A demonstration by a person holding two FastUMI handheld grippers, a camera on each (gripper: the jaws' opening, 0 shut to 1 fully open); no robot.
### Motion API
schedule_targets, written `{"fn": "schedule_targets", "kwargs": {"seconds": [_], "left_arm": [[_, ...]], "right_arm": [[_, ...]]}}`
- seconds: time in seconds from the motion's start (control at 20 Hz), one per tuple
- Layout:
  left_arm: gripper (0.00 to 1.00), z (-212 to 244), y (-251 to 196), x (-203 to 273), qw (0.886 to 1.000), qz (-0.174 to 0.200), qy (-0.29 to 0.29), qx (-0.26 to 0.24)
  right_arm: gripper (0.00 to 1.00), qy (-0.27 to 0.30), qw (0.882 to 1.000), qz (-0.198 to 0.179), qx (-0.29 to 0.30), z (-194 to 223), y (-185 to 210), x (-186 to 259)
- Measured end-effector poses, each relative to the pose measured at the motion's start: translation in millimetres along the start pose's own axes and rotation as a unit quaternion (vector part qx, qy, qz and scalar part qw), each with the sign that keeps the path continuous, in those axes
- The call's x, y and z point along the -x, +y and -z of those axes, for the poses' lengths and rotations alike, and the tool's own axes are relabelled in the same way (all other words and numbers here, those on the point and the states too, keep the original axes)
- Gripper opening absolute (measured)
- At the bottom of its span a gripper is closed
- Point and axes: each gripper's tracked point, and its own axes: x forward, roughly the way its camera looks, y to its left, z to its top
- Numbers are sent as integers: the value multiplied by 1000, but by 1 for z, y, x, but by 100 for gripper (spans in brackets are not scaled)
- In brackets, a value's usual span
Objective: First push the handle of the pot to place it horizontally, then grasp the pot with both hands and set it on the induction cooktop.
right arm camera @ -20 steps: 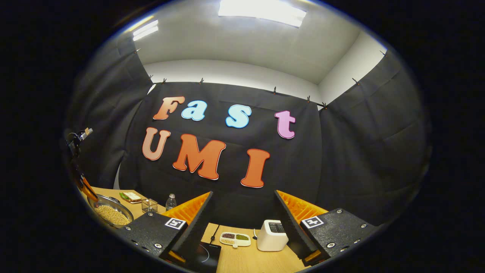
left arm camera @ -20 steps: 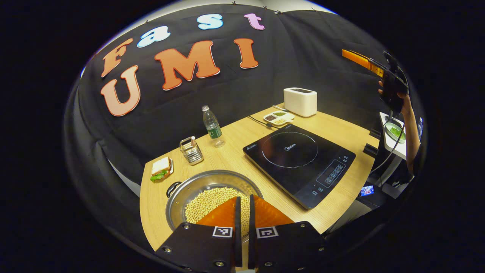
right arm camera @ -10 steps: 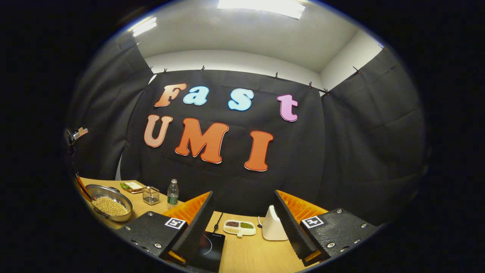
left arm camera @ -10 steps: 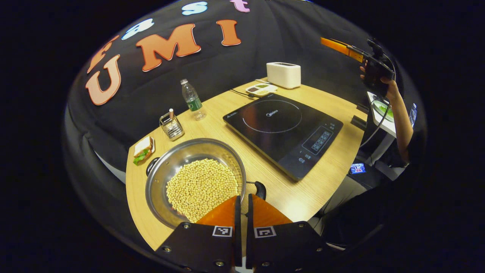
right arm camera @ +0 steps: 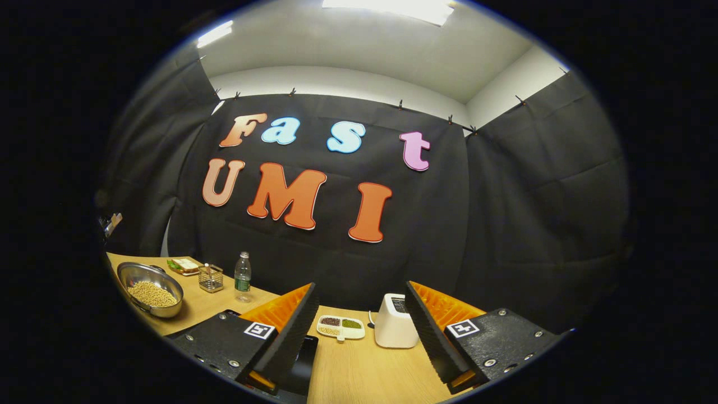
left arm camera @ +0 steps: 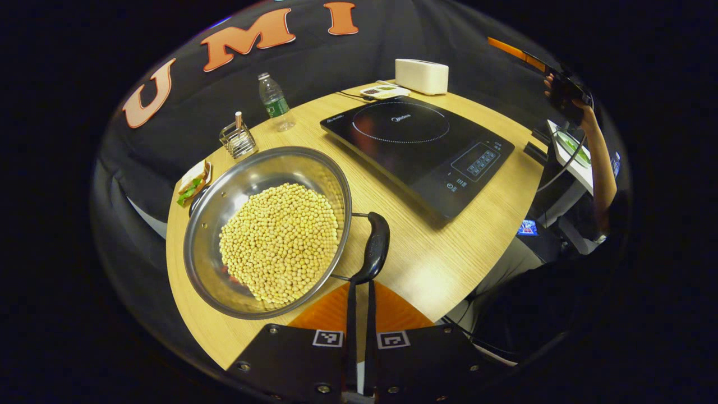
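Left gripper (left arm camera: 359,286) beside pot handle (left arm camera: 374,248)

A toaster (right arm camera: 394,328) and a divided dish (right arm camera: 340,327) appear between the right tongs; a water bottle (right arm camera: 242,276), wire holder (right arm camera: 210,278) and sandwich (right arm camera: 182,266) lie far left.

Hard to tell if the left gripper (left arm camera: 359,289) touches the pot's black handle (left arm camera: 374,247), tips so close together. In the right gripper view, induction cooktop (right arm camera: 303,363) mostly hidden behind a finger. Too small to tell what fills the little divided dish (right arm camera: 340,327)
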Motion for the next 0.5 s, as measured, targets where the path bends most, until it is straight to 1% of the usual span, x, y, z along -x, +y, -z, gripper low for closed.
{"fn": "schedule_targets", "kwargs": {"seconds": [0.05, 0.25, 0.3, 0.5], "left_arm": [[9, 1, -1, 0, 1000, 2, 3, 8], [4, 23, -10, -5, 999, 16, 35, 6], [5, 28, -9, -9, 999, 14, 41, 8], [5, 17, -4, -23, 999, 8, 39, 37]], "right_arm": [[95, 2, 1000, 4, 1, 1, -4, 2], [95, 6, 1000, 17, 8, 3, -18, 9], [95, 6, 1000, 20, 10, 4, -22, 10], [96, 12, 1000, 25, 7, 7, -28, 14]]}}
